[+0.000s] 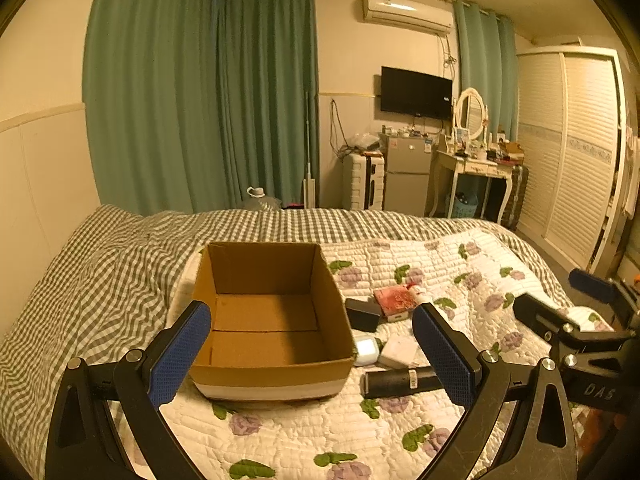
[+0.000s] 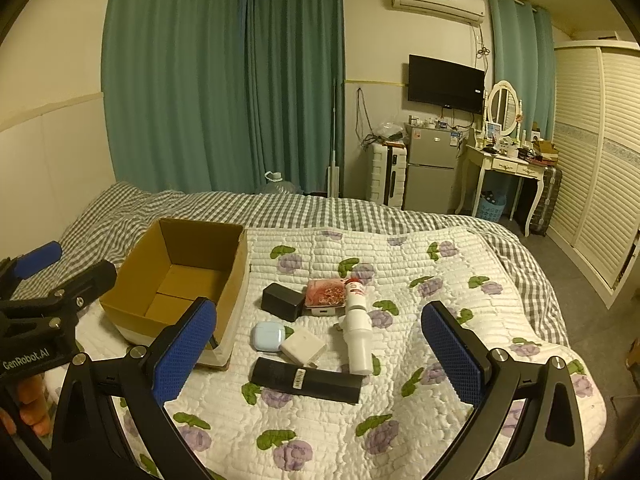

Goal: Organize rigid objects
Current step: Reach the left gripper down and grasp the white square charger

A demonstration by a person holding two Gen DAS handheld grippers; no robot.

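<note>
An empty open cardboard box (image 1: 264, 320) (image 2: 180, 276) sits on the floral quilt. To its right lie a black box (image 2: 282, 302), a pink case (image 2: 325, 294), a white bottle with a red cap (image 2: 357, 324), a pale blue earbud case (image 2: 267, 336), a white charger block (image 2: 303, 346) and a long black bar (image 2: 306, 380). My left gripper (image 1: 312, 354) is open and empty, just in front of the box. My right gripper (image 2: 316, 354) is open and empty, above the small items.
The quilt (image 2: 400, 420) covers a bed with a grey checked sheet (image 1: 80, 280). Behind the bed are green curtains (image 1: 200, 100), a suitcase, a small fridge (image 2: 430, 168), a dressing table (image 2: 508, 160) and a wardrobe (image 2: 596, 160).
</note>
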